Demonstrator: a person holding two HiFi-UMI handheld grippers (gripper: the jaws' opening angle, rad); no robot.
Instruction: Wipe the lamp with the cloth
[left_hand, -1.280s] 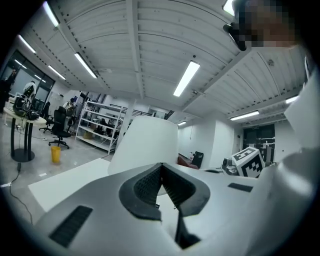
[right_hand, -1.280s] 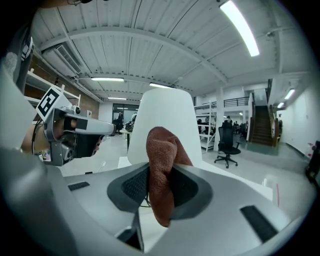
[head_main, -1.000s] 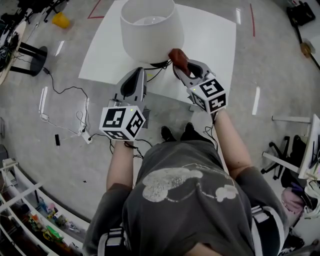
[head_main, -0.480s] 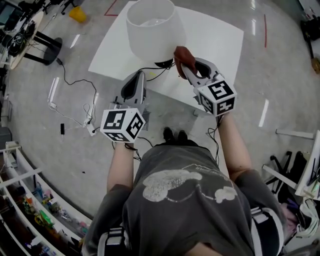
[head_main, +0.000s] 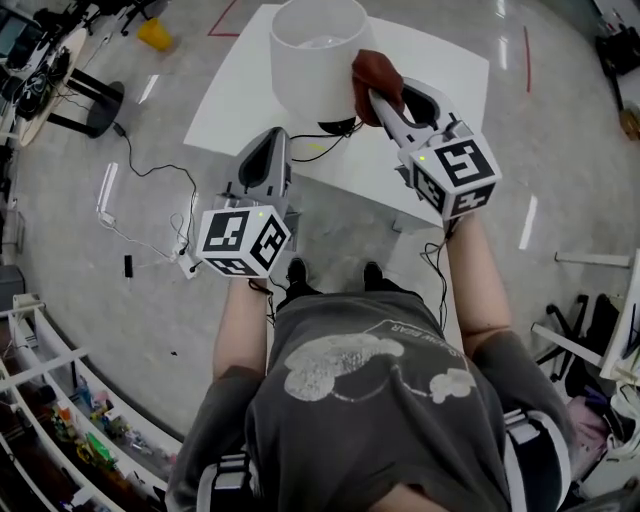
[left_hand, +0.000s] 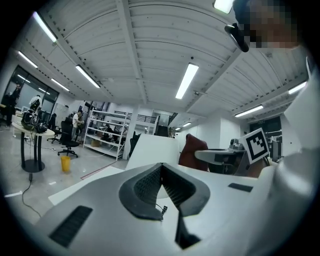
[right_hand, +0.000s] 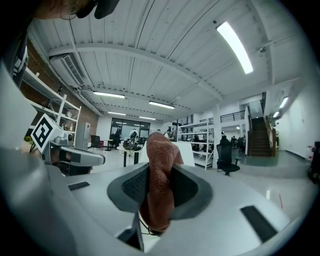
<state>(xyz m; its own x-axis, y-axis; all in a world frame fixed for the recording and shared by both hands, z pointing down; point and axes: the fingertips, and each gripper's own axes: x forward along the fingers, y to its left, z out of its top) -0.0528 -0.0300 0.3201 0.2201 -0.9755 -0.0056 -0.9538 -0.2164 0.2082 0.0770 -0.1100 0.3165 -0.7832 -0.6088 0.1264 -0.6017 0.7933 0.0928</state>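
Where my right gripper (head_main: 378, 92) pinches the rust-brown cloth (head_main: 376, 70) between its jaws, the cloth sits at the right flank of the white lamp (head_main: 315, 55) shade, seemingly touching it, though the head view leaves contact uncertain; the lamp stands on a white table (head_main: 445, 90); my left gripper (head_main: 274, 142) hangs over the table's near edge, jaws pressed together on nothing.

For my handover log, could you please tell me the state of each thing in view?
Lamp: upright on the white table.
Cloth: bunched, clamped in a claw, up at the shade's right side.
Right claw: shut on the cloth.
Left claw: shut, empty, apart from the lamp.
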